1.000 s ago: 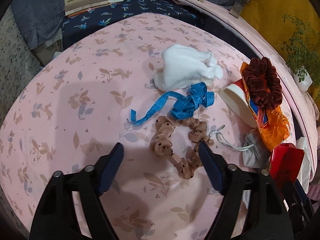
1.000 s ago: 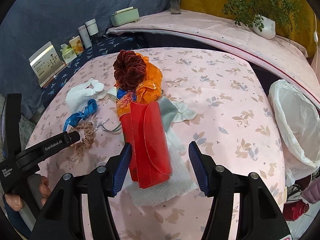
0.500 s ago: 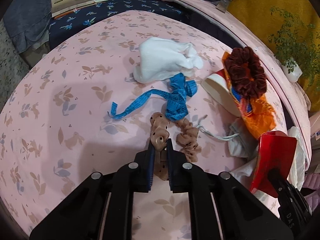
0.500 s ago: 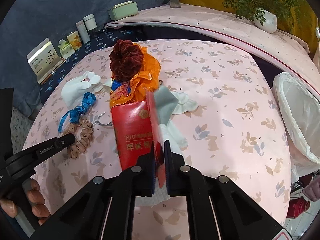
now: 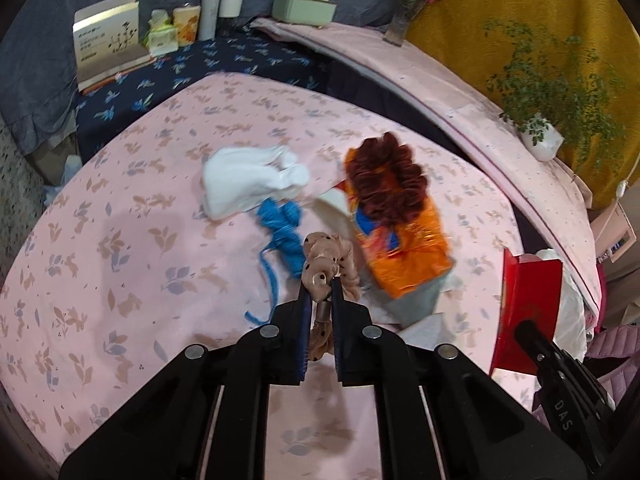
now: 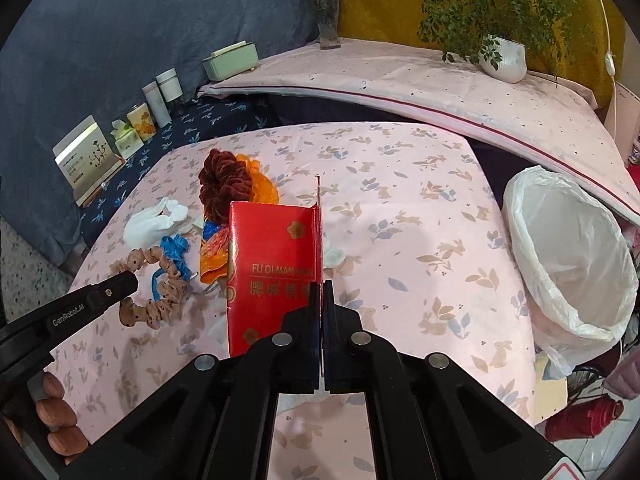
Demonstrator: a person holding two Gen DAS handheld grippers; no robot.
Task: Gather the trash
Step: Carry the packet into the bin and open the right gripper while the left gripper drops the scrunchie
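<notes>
Left tool [image 5: 321,289] clenched tan scrunchie [image 5: 328,258] above counter [image 5: 120,248]; right tool [image 6: 321,292] clenched red packet [image 6: 272,264], lifted left of lined bin [image 6: 568,256]; orange wrapper [image 5: 400,248], blue tape [image 5: 282,228] lay between.

Both grippers were matte black plastic, the left gripper [image 5: 321,294] and the right gripper [image 6: 321,294] each having blue-lined jaws and round silver screws set just behind those jaws. White lettering "GenRobot.AI" ran along the left gripper's side. The bare-skinned left hand [image 6: 56,420] showed below that lettering.
</notes>
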